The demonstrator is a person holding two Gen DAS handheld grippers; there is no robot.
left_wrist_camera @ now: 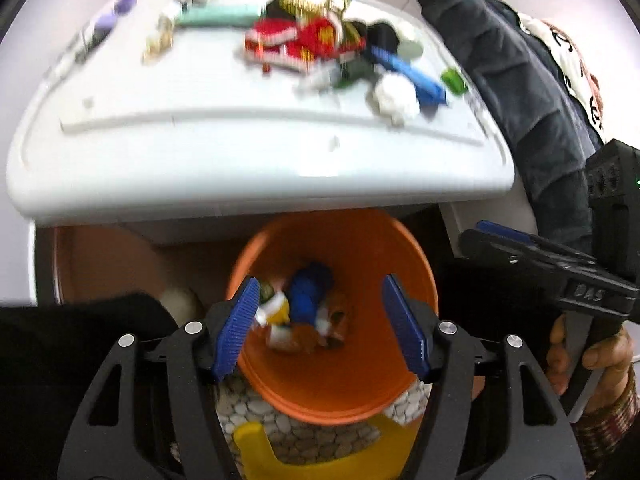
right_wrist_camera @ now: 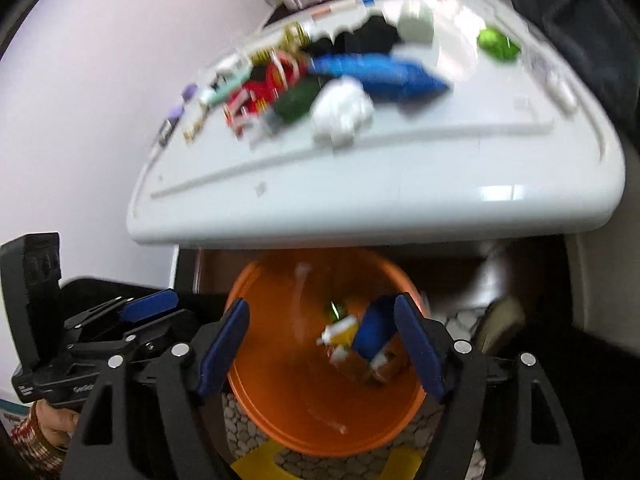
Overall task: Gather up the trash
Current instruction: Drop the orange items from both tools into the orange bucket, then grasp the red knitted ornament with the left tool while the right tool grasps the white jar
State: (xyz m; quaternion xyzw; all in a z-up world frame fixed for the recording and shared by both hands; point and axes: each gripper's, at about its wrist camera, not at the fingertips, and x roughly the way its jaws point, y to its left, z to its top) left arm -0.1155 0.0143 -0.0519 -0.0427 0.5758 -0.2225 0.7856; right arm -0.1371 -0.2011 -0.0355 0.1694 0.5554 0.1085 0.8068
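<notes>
Both the left gripper (left_wrist_camera: 320, 328) and right gripper (right_wrist_camera: 320, 348) hung spread and empty over the lower-centre orange bin (left_wrist_camera: 360, 396), apparently positioned for dropping trash inside.

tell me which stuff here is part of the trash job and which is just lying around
Part of the job:
- orange bin, wrappers already in it
- white crumpled paper
- blue wrapper
- red wrapper
- green wrapper
- left tongs and right tongs, both open and empty

Just lying about:
- dark jacket
- white table
- pebble mat
</notes>
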